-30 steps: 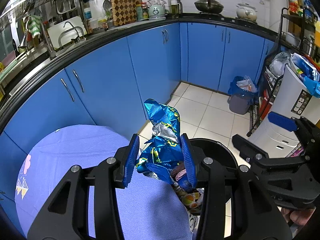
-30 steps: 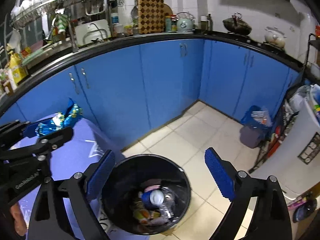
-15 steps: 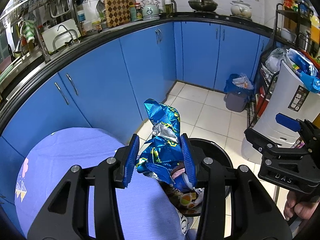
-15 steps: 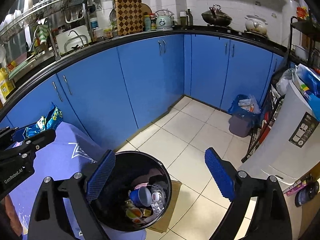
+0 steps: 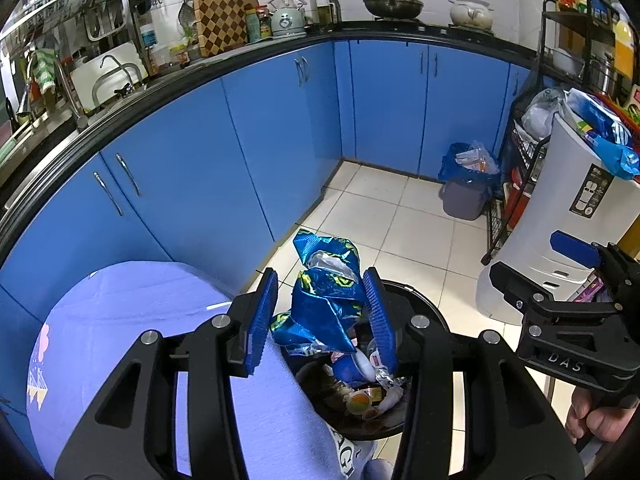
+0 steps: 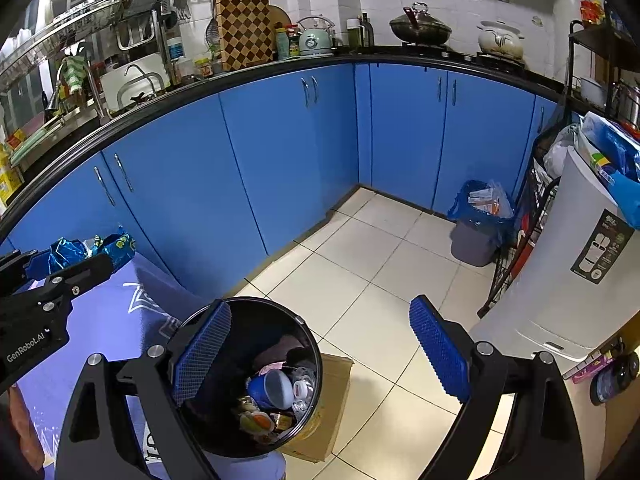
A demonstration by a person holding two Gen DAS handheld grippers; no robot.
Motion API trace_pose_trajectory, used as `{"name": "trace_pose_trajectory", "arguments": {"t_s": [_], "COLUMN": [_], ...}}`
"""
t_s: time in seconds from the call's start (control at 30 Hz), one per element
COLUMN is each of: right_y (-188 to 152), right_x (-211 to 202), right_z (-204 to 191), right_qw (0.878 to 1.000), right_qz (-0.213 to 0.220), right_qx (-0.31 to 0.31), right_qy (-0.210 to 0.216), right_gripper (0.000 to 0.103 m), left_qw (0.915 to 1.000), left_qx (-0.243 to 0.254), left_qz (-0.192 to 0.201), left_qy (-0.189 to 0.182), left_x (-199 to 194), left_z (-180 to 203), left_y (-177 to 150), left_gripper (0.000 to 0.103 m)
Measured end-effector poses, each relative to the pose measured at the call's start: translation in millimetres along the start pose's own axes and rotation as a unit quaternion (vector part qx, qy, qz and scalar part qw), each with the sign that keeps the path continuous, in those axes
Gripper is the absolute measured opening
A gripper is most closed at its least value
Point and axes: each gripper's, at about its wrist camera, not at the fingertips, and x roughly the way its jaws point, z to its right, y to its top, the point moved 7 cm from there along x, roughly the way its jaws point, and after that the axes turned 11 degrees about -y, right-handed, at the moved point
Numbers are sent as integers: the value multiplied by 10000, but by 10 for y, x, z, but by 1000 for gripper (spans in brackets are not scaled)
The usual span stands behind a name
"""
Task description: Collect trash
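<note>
Between your left tool's (image 5: 320, 314) two blue pads sits one crumpled blue foil wrapper (image 5: 326, 296). Its jaws are opening: the right pad still touches the foil, while a gap shows at the left pad. Wrapper hangs over the near rim of one black bin (image 5: 430, 312), at the edge of the purple-clothed surface (image 5: 120, 320).

Your right tool (image 6: 320, 344) is spread wide, nothing between its two pads. From its camera, the bin (image 6: 256, 312) lies below and left, beside one cardboard box (image 6: 336, 400) on the tiled floor (image 6: 360, 264).

Bin contents, counted where possible: one blue cup (image 6: 270, 390), one small white lidded tub (image 6: 300, 390), one orange-and-yellow packet (image 6: 256, 420); remainder too jumbled to count.

Second bin (image 6: 478, 228), grey with blue liner, stands in the far corner, well apart. Cabinet doors (image 6: 280, 160) blue; five handles visible along the run. Counter holds one checkered board (image 6: 242, 28), one kettle (image 6: 316, 40), one lidded wok (image 6: 420, 26), one white pot (image 6: 500, 40).

One hand (image 5: 592, 420) grips your right tool's handle.
</note>
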Motion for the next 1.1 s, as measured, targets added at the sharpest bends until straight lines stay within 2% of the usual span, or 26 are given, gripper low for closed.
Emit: {"name": "trace_pose_trajectory", "arguments": {"t_s": [0.27, 0.3, 0.37, 0.53, 0.63, 0.83, 0.9, 1.1], "right_y": [19, 22, 23, 19, 28, 28, 30, 30], "right_x": [-15, -17, -14, 6, 0, 22, 21, -12], "right_z": [109, 119, 130, 138, 108, 12, -6, 9], "right_qw": [10000, 10000, 9999, 9999, 9999, 9998, 9997, 9995], "right_qz": [41, 47, 43, 11, 19, -69, -60, 15], "right_qx": [74, 79, 95, 124, 99, 7, 2, 129], "right_qy": [-24, -30, -31, 8, 23, 171, 225, 295], "right_gripper": [89, 89, 89, 89, 89, 89, 94, 96], "left_qw": [10000, 10000, 10000, 9999, 9998, 9987, 9981, 9982], "left_qx": [81, 74, 14, -43, -117, -480, -598, -564], "left_qz": [22, 13, 68, 138, 136, 120, 70, 96], "left_qy": [-22, -28, 20, 18, 19, -82, -152, -160], "left_x": [31, 37, 27, 2, -1, -6, 6, -31], "left_z": [91, 99, 79, 54, 26, -101, -139, -147], "left_y": [68, 67, 78, 96, 99, 103, 94, 81], "left_gripper": [48, 52, 78, 84, 94, 99, 99, 99]}}
